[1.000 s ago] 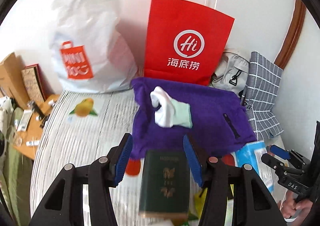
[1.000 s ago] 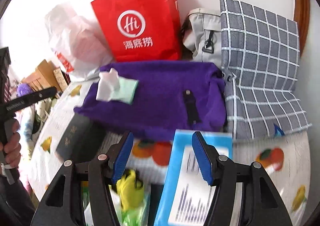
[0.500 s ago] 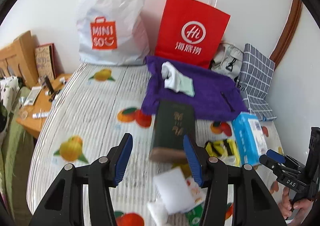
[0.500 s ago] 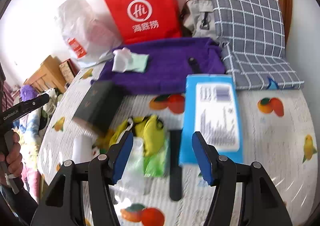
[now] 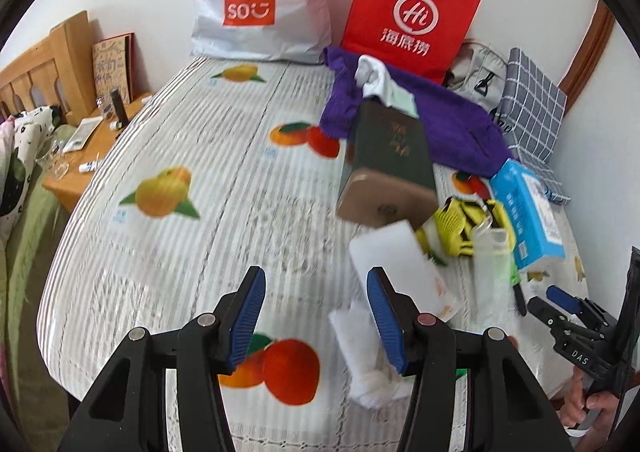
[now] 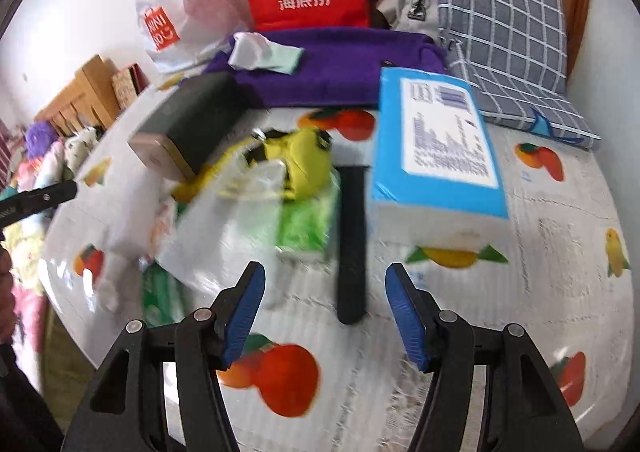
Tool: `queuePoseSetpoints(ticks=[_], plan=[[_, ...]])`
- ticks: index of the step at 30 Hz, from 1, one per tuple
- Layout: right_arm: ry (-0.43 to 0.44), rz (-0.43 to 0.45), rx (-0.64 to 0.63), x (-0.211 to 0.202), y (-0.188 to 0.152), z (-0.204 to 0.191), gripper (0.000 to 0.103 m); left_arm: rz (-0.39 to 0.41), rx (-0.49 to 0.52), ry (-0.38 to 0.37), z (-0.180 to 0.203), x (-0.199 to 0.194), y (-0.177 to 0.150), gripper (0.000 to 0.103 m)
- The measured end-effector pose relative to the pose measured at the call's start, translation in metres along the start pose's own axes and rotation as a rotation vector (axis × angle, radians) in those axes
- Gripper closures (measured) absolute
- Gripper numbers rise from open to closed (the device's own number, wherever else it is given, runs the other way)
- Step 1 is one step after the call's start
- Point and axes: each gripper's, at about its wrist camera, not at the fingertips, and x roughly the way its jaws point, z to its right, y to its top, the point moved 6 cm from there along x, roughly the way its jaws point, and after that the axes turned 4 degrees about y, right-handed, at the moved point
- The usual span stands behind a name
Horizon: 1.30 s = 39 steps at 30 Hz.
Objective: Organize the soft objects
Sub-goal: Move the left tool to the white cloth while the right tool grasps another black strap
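A purple garment lies at the far end of the fruit-print bed, with a white and mint sock on top of it. Nearer lie a yellow soft item, a green pack and white cloths. My left gripper hovers open over the near bed, nothing between its blue pads. My right gripper is open too, above the near end of a black bar. The right gripper also shows at the left view's edge.
A dark green box, a blue carton, a white block and a clear bottle sit among the soft things. A red paper bag, white Miniso bag, grey bag and checked cushion line the wall.
Both grippers have pulled back from the wall and sunk, so more of the near bed and the clutter shows. Their jaws keep the same gap.
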Motion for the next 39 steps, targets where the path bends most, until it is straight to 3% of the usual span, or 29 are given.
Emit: queuePoseSetpoints(ticks=[5,11,13,15,24,32,37,39], plan=[[-0.013,0.001,-0.002,0.011,-0.012,0.011,0.052,-0.026,-0.005,-0.012,-0.001,0.008,-0.016,0.052],[-0.059,0.024,-0.003,0.034,-0.016,0.014,0.057,-0.038,-0.024,-0.008,-0.004,0.011,-0.024,0.052],[-0.072,0.049,-0.051,0.038,-0.016,0.008,0.066,-0.042,-0.025,-0.007,-0.004,0.010,-0.026,0.052],[-0.048,0.057,-0.060,0.039,-0.015,0.003,0.082,-0.040,-0.024,-0.009,-0.003,0.009,-0.027,0.052],[0.019,0.024,-0.038,0.016,-0.020,0.008,0.082,-0.037,-0.014,-0.015,0.000,0.003,-0.031,0.052],[0.011,-0.036,-0.100,-0.014,-0.065,0.010,0.082,-0.054,-0.013,-0.023,0.004,0.004,-0.039,0.052],[0.023,-0.049,-0.071,-0.013,-0.079,0.021,0.081,-0.066,-0.010,-0.021,0.007,0.008,-0.043,0.052],[0.030,-0.040,-0.049,-0.006,-0.075,0.025,0.075,-0.070,-0.005,-0.019,0.009,0.008,-0.044,0.052]])
